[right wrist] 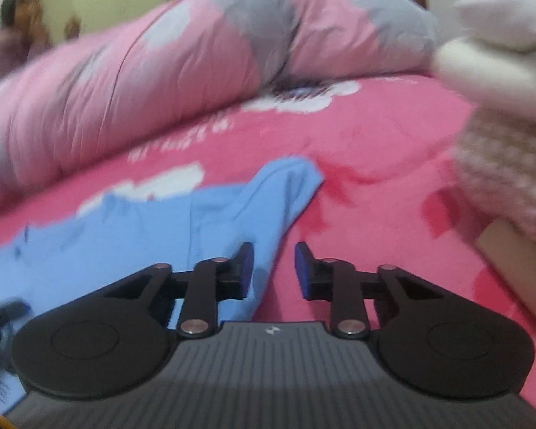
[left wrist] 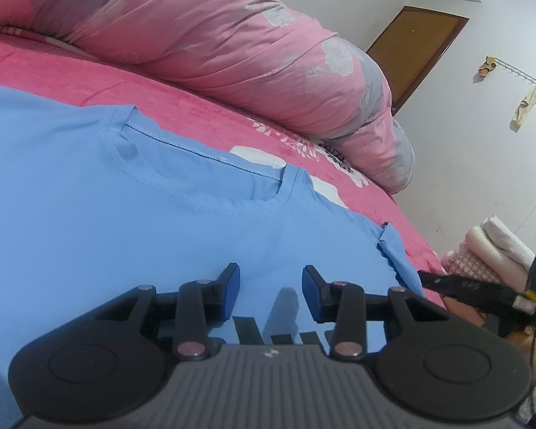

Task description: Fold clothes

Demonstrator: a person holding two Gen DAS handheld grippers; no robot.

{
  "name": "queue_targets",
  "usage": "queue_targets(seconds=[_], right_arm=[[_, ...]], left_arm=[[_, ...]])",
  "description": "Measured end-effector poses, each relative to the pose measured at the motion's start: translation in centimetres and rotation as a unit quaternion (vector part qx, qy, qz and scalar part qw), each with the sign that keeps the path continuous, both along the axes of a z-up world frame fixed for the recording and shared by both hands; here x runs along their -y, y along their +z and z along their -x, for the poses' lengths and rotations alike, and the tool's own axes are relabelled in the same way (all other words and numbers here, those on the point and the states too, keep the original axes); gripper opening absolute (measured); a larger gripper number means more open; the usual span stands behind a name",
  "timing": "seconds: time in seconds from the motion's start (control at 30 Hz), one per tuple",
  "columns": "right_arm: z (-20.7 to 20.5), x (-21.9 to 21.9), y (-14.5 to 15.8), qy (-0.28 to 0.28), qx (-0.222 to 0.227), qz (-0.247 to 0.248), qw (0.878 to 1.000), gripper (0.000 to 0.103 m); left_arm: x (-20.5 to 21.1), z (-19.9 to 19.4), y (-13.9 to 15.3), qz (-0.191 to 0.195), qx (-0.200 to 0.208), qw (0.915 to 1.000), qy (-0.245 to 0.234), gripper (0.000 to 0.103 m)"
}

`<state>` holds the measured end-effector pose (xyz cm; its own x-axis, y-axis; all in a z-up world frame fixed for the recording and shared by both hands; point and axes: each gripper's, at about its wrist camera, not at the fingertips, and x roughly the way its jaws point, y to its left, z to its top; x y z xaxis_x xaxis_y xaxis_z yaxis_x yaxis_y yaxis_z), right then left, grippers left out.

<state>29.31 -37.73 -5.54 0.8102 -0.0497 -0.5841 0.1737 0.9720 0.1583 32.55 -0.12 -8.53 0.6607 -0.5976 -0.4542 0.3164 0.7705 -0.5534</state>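
Note:
A light blue T-shirt (left wrist: 132,211) lies spread flat on the pink bed sheet (left wrist: 203,107), its neckline toward the rolled duvet. My left gripper (left wrist: 271,286) hovers open just above the shirt's chest, nothing between its blue pads. In the right wrist view the same blue shirt (right wrist: 153,225) shows its sleeve end pointing right. My right gripper (right wrist: 274,268) is open over that sleeve's edge, its left fingertip (right wrist: 244,268) above blue cloth and the right one above bare pink sheet (right wrist: 375,164). The right wrist view is motion-blurred.
A rolled pink and grey floral duvet (left wrist: 232,50) runs along the far side of the bed. A stack of folded pale clothes (right wrist: 504,114) sits at the right. A person (right wrist: 14,43) stands behind the duvet. A brown door (left wrist: 418,46) and wall hooks (left wrist: 518,75) lie beyond.

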Motion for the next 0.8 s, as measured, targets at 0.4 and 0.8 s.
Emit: queue_targets(seconds=[0.4, 0.8], right_arm=[[1.0, -10.3, -2.0, 0.164, 0.005, 0.322, 0.932, 0.014], [0.4, -10.0, -1.3, 0.168, 0.015, 0.275, 0.946, 0.023]], left_arm=[[-0.1, 0.1, 0.0, 0.003, -0.001, 1.0, 0.0, 0.041], [-0.1, 0.0, 0.0, 0.004, -0.002, 1.0, 0.0, 0.041]])
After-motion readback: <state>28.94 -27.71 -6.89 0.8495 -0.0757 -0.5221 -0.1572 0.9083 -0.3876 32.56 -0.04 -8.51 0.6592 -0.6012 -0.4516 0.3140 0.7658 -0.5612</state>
